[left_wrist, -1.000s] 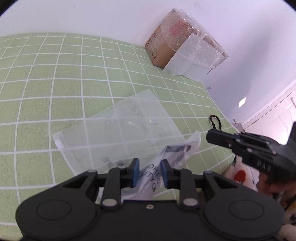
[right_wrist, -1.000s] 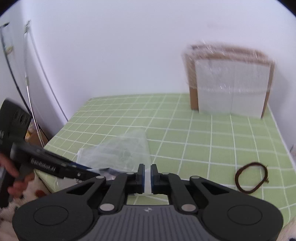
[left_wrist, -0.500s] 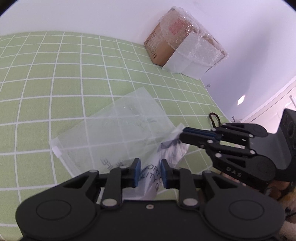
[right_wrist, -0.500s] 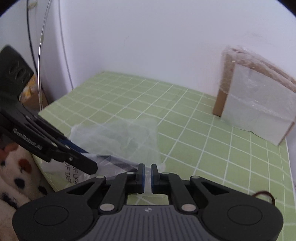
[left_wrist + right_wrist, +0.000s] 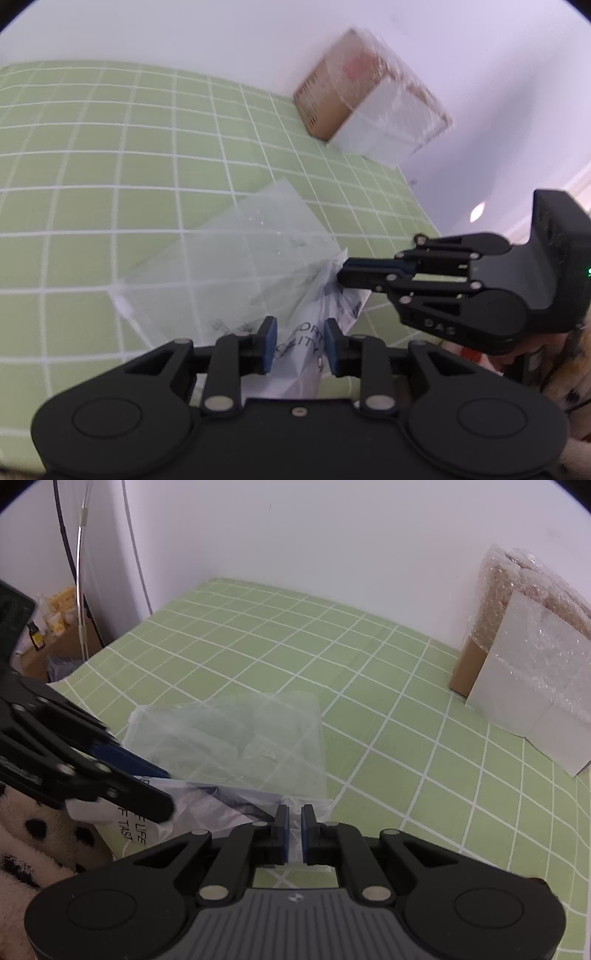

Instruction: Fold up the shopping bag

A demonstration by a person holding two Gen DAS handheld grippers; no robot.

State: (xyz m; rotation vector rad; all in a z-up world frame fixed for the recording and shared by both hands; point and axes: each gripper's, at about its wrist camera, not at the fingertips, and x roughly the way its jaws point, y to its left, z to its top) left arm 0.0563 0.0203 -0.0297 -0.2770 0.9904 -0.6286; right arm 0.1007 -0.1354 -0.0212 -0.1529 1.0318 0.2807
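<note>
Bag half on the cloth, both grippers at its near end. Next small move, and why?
Probably carry the right gripper forward to lay the pinched near end of the shopping bag over its flat part. Its pads are shut on the film, while the left gripper is opening around the printed end, apparently letting go.

A bench (image 5: 369,686) covered in a pale green cloth with a white grid of lines; its far edge meets a white wall; a cardboard box (image 5: 532,664) wrapped in bubble wrap stands on the bench at the far right corner against that wall; well apart from the box, toward the near edge, a thin translucent plastic shopping bag (image 5: 240,738) lies mostly flat on the cloth, crumpled at its near end, where black printed letters show.
</note>
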